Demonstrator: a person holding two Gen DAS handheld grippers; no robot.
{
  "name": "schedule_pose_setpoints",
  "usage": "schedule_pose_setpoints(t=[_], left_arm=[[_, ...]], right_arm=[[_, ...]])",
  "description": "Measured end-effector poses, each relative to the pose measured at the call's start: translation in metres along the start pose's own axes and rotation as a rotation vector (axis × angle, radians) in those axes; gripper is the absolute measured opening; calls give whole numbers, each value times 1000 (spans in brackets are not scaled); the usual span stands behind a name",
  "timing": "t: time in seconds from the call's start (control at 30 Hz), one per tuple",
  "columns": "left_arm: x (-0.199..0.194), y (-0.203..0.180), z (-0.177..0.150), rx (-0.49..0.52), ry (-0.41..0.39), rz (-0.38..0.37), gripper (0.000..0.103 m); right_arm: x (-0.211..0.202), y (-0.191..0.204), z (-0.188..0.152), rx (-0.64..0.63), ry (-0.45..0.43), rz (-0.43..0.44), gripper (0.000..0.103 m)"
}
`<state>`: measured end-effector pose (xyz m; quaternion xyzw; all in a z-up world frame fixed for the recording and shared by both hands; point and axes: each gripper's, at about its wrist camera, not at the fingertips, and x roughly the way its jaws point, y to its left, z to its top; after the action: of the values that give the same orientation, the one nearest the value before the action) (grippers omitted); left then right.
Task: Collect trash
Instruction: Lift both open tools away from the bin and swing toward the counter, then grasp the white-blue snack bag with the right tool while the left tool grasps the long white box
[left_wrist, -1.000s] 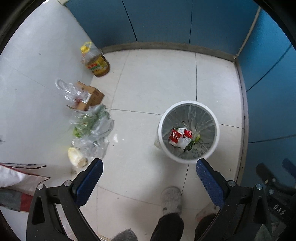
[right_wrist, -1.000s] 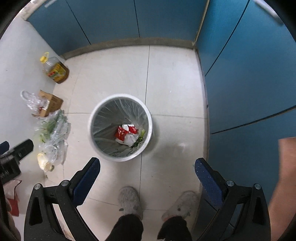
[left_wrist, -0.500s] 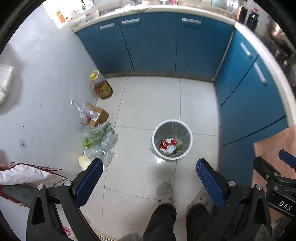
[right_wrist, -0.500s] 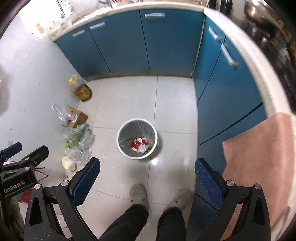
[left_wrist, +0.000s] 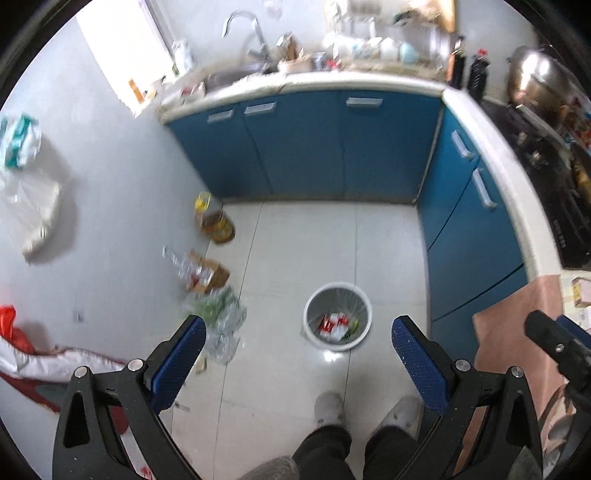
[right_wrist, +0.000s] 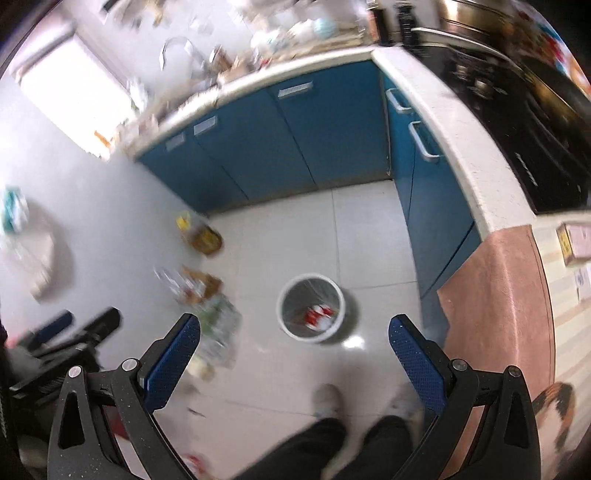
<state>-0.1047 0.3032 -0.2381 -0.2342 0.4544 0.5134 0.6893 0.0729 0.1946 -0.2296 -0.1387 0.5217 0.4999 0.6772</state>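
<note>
Both cameras have risen since the earlier frames: the bin looks smaller, and countertop and sink have come into view. Left gripper (left_wrist: 295, 341) and right gripper (right_wrist: 293, 334) each hold their blue-padded jaws spread wide, with nothing between them. Below them, the person's dark trouser legs (left_wrist: 343, 448) and grey slippers (left_wrist: 330, 408) stand on the pale tiled floor (left_wrist: 295, 240). Just ahead of the feet, the white trash bin (left_wrist: 337, 316) stands upright, red-and-white wrappers (left_wrist: 334, 325) lying at its bottom. Left of it, against the wall, lie clear plastic bags (left_wrist: 221, 319), a cardboard box (left_wrist: 210, 275) and, farther off, an oil bottle (left_wrist: 216, 225). Blue cabinets (left_wrist: 306, 144) close the far side, beneath a cluttered countertop (left_wrist: 314, 79).
</note>
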Motion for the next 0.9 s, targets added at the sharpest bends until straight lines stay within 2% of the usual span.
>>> schedule_pose_setpoints(t=[0.13,0.23,0.33,0.47,0.57,0.67,0.77,0.83,0.87,0.9], left_arm=[[-25,-60,27,78,-85,-29,103],[-41,-123,44,165,-118,-100,103],[-54,-209,48,328,-135,-163,103],[-63,-327,32,563,-127,-248,103],[-63,-398,15,712,-115,-270,103],[-56,-457,-1,831,-99,-276,103],[-46,-496,-12,915,-76,-283,103],[-42,-514,-17,959,-68,-292,103],[-40,-521,-19,978,-64,-293,103],[-39,-529,-22,1002,-58,-301,103]], right_arm=[[-51,-57,11,145,-108,-23,103],[-86,-113,11,251,-174,-75,103],[-123,-191,-3,393,-215,-177,103],[-151,-301,-33,581,-207,-323,103],[-152,-378,-51,672,-171,-361,103],[-138,-434,-50,670,-100,-384,89],[-119,-466,-41,637,-60,-386,86],[-105,-474,-36,618,-46,-369,81],[-96,-481,-33,609,-31,-358,75],[-89,-486,-31,608,-22,-351,55]])
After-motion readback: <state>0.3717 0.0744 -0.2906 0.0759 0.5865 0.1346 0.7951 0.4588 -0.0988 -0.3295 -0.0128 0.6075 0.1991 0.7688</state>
